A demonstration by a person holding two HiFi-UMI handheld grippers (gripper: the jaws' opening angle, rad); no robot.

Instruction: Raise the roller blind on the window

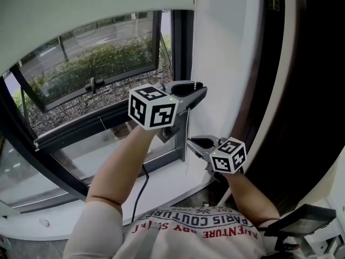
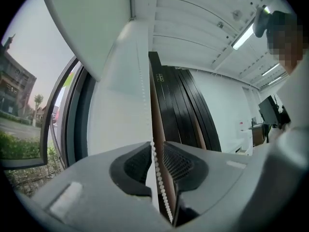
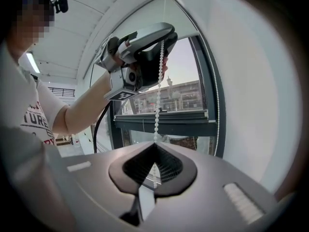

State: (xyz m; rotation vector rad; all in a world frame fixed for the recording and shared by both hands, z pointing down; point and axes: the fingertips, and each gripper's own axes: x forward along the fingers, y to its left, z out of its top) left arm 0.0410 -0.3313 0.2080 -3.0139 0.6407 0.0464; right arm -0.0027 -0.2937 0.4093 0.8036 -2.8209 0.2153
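The blind (image 1: pixel 81 9) is part-way down. In the head view its pale fabric covers the top of the window (image 1: pixel 32 161), its lower edge curves across the glass, and the panes under it are bare. Its chain (image 1: pixel 187 136) hangs at the window's right side, close to the white wall (image 1: pixel 223 47), and runs taut from one tool to the other. The left tool (image 1: pixel 202 89) is the upper one, raised in front of the window frame. In the left gripper view its jaws stand slightly apart and the chain (image 2: pixel 157 166) runs through the narrow gap between the ribbed pads, not pinched. The right tool (image 1: pixel 193 142) is lower down, just above the white sill (image 1: pixel 172 190). In the right gripper view its jaws are closed together on the chain (image 3: pixel 158 100), which enters where their tips meet and rises straight to the left tool (image 3: pixel 166 50) above. Each tool carries a cube with square markers, and a black cable (image 1: pixel 141 190) hangs beside the left forearm. Outside the glass is a green hedge (image 1: pixel 97 63) with a road beyond it. To the right of the wall stand dark panels (image 1: pixel 307 90).
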